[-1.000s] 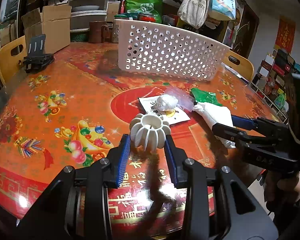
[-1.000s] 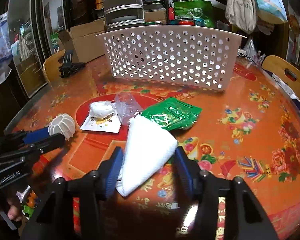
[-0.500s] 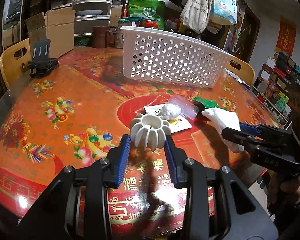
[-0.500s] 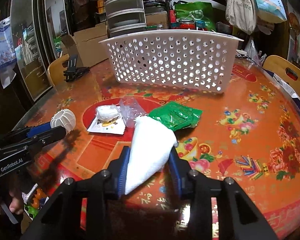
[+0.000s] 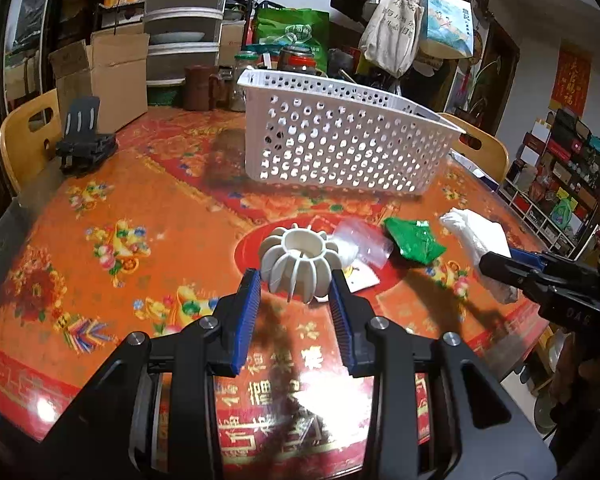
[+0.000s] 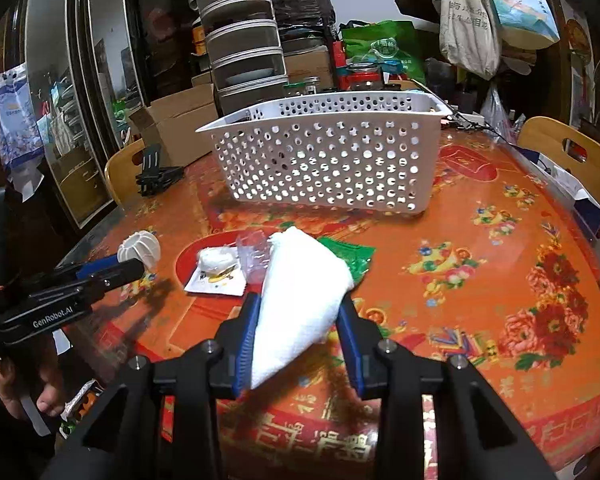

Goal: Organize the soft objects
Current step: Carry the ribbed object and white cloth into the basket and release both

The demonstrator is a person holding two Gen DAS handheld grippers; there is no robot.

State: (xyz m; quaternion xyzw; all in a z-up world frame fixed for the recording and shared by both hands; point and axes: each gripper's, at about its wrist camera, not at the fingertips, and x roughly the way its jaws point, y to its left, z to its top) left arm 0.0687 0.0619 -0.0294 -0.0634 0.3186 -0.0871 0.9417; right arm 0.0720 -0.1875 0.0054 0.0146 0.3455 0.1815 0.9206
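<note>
Your left gripper (image 5: pixel 294 294) pinches the squishy ribbed ball (image 5: pixel 299 263); right gripper (image 6: pixel 298 322) clamps the limp towel (image 6: pixel 302 296) (grip mid-fold).

Basket (image 6: pixel 324 164) stands behind the packets (image 6: pixel 216 276) on the table (image 6: pixel 480 280) — chairs (image 6: pixel 572 152) beyond.

Left gripper (image 5: pixel 296 280), right gripper (image 6: pixel 298 316): black frames, blue ribbed fingers (image 5: pixel 247 312), silver screws, white "GenRobot.AI" lettering.
</note>
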